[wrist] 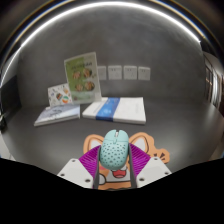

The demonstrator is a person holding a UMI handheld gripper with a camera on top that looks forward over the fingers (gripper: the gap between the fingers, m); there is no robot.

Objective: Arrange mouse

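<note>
Gripping the mouse [116, 153] is what the gripper [117, 176] seems to be doing: I am seeing the purple pads [93, 163] hugging its flanks, though I am judging contact rather than seeing it plainly. The teal speckled mouse is sitting between the fingers over an orange-and-white mouse pad [150, 152]. Beyond, a white-and-blue box [116, 108] and a flat booklet [57, 116] are lying on the grey table [180, 125], with an upright card [80, 78] standing behind. I am reckoning the pickup is done and final placement is remaining.

A teal, speckled mouse [115, 153] sits lengthwise between the fingers, on an orange-patterned mat.
</note>
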